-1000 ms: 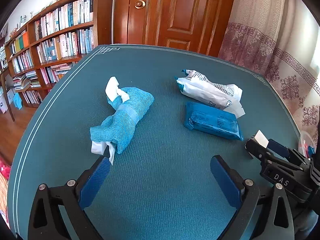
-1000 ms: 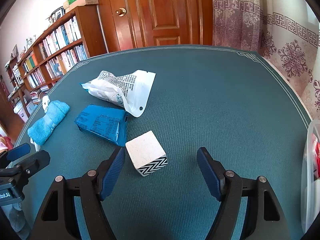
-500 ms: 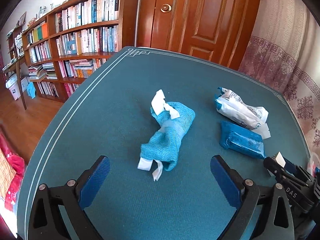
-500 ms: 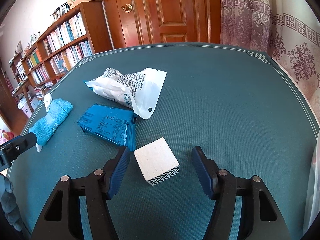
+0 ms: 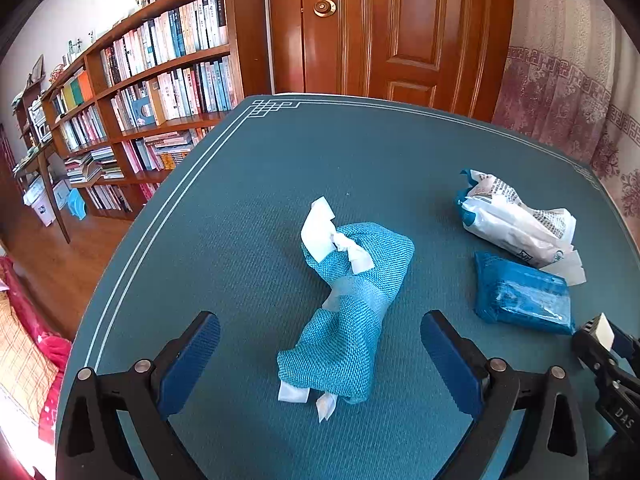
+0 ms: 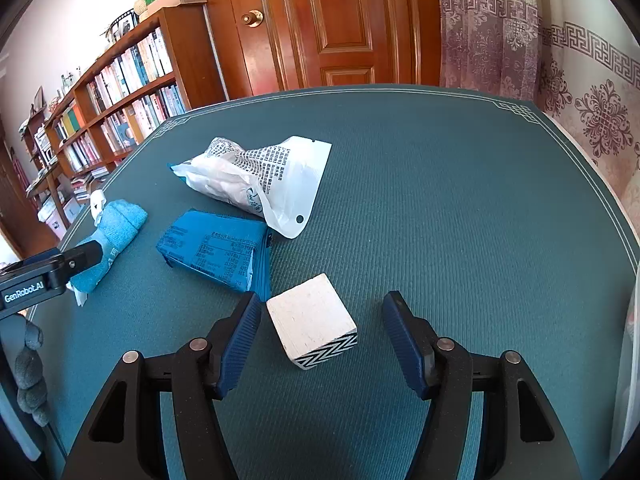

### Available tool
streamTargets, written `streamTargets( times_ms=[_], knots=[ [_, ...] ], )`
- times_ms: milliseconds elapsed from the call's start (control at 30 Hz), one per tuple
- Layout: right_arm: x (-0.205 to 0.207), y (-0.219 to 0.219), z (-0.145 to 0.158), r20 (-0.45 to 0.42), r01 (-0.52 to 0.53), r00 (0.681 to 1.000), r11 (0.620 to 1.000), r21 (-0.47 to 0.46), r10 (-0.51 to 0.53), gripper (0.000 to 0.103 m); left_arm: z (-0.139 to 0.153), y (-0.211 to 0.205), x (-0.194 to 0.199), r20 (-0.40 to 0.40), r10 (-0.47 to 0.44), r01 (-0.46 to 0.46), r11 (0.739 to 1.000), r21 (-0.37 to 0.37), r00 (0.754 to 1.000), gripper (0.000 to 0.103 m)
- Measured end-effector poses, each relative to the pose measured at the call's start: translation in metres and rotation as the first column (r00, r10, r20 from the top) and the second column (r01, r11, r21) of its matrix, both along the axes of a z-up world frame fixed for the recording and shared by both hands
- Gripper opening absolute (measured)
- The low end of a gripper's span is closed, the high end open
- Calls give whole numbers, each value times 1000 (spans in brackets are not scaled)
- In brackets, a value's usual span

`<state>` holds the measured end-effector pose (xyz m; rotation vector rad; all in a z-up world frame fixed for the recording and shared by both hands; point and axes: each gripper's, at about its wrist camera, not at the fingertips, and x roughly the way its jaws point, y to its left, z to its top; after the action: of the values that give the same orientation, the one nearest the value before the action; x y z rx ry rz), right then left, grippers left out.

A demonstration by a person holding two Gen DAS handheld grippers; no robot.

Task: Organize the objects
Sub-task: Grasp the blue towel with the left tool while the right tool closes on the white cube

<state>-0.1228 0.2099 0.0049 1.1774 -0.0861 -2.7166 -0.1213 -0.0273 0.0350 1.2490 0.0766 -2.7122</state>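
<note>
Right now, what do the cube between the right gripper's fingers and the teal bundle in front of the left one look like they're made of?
Cube: probably painted or whitewashed wood, with a matte, grainy top and a printed black-and-white zigzag side. Teal bundle: woven cloth with a visible coarse weave, white paper tags or tissue poking out both ends, and a clear band, maybe tape, around its middle.

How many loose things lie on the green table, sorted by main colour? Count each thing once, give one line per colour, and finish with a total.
Blue: 2, the woven cloth bundle and the blue packet.
White: 2, the printed plastic bag and the cube with a zigzag side.
Total: 4 on the table.
</note>
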Motion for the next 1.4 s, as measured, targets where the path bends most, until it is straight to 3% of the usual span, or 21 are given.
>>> streamTargets(
  times_ms=[200, 300, 367, 600, 767, 1400],
  knots=[
    [-1, 1, 0, 0, 0, 1000, 1000, -4, 0, 65, -6, -2, -12, 16, 12, -12, 1000, -1, 1000, 102],
    [0, 1, 0, 0, 0, 1000, 1000, -5, 0, 65, -9, -1, -16, 23, 5, -5, 1000, -2, 1000, 97],
    [0, 1, 0, 0, 0, 1000, 1000, -4, 0, 65, -13, 1, -18, 39, -4, 4, 1000, -2, 999, 85],
    [-1, 1, 0, 0, 0, 1000, 1000, -2, 0, 65, -15, 7, -16, 24, -48, 48, 999, 8, 999, 66],
    [-1, 1, 0, 0, 0, 1000, 1000, -1, 0, 65, -14, 19, -12, 4, -94, 94, 995, -25, 996, 45],
    [0, -1, -1, -1, 3, 1000, 1000, 26, -3, 65, -5, 39, 9, -34, -171, 170, 985, -24, 985, 39]
  ],
)
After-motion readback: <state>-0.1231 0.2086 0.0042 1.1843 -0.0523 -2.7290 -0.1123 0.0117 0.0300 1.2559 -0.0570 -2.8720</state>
